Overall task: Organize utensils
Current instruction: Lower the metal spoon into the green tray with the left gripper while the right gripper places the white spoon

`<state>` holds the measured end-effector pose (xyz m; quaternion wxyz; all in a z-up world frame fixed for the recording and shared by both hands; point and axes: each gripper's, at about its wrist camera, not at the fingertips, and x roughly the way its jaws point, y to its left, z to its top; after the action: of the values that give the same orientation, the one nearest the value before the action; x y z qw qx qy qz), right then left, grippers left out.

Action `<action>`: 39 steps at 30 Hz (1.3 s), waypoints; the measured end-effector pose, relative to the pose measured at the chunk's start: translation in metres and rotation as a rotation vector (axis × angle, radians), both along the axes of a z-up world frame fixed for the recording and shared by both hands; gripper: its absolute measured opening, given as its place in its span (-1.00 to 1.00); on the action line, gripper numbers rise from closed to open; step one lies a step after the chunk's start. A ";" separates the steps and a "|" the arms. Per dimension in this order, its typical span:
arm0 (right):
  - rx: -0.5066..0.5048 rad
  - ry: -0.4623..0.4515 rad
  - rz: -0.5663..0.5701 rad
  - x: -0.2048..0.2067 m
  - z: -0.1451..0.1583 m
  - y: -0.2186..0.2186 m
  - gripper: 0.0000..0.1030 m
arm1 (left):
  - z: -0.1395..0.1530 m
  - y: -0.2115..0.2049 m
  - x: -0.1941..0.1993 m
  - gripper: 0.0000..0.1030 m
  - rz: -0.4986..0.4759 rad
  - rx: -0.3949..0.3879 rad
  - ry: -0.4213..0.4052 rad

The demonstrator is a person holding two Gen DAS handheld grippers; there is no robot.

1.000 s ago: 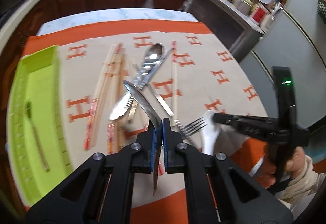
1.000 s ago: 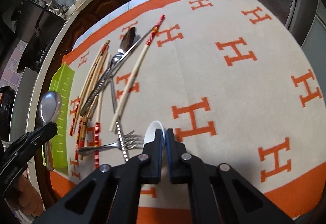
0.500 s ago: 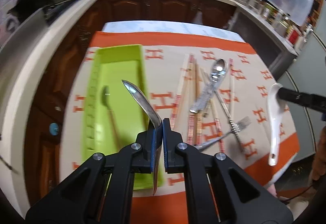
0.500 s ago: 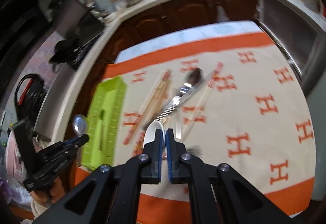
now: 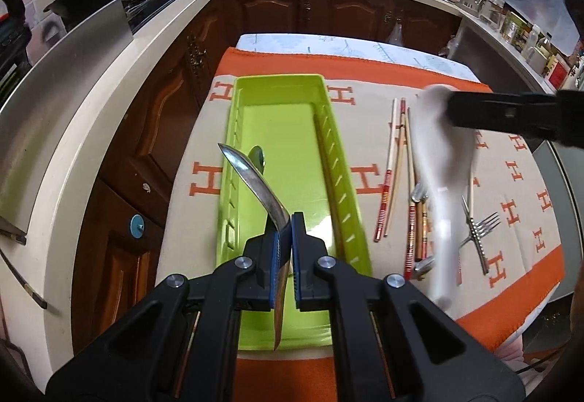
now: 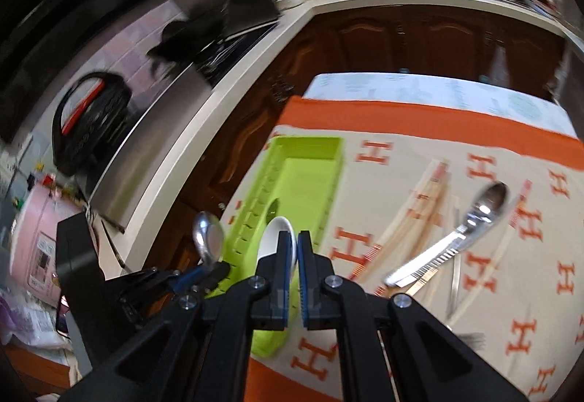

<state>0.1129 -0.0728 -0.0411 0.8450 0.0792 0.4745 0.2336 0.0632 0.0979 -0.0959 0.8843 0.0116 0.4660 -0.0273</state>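
The tray (image 5: 339,161) is bright lime green. Under the tray, the cloth (image 5: 518,190) is cream with orange H letters and an orange border. To the right of the tray, the chopsticks (image 5: 392,161) are pale wood with red striped ends. The spoon (image 5: 255,179) above the tray is shiny silver; the ladle (image 5: 441,161) is white. Both grippers (image 5: 291,219) are black with blue pads (image 5: 276,248).

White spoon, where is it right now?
In the left wrist view, the white spoon hangs in the right gripper, above the chopsticks and right of the green tray.
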 end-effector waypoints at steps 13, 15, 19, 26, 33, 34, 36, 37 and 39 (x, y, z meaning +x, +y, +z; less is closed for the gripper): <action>-0.104 0.095 0.114 0.027 -0.056 0.049 -0.93 | -0.035 0.015 0.015 -0.92 0.022 -0.009 0.061; -0.111 0.105 0.123 0.029 -0.061 0.052 -0.92 | -0.038 0.018 0.016 -0.92 0.022 -0.017 0.067; -0.132 0.113 0.139 0.031 -0.069 0.057 -0.91 | -0.043 0.022 0.016 -0.92 0.022 -0.039 0.075; -0.132 0.136 0.136 0.034 -0.075 0.059 -0.82 | -0.043 0.022 0.012 -0.82 0.023 -0.065 0.081; -0.099 0.148 0.096 0.031 -0.072 0.045 -0.81 | -0.034 0.025 0.006 -0.56 0.026 -0.100 0.063; -0.092 0.148 0.090 0.030 -0.072 0.042 -0.81 | -0.032 0.024 0.005 -0.36 0.026 -0.100 0.058; -0.083 0.148 0.080 0.027 -0.071 0.036 -0.80 | -0.028 0.023 0.002 -0.13 0.030 -0.093 0.042; -0.081 0.147 0.076 0.025 -0.071 0.034 -0.80 | -0.026 0.021 -0.001 -0.11 0.029 -0.085 0.032; -0.071 0.147 0.064 0.020 -0.070 0.027 -0.80 | -0.023 0.019 -0.004 -0.11 0.024 -0.078 0.026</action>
<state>0.1327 -0.0463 -0.1115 0.8023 0.0506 0.5454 0.2372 0.0593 0.1170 -0.1188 0.8783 -0.0288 0.4760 -0.0347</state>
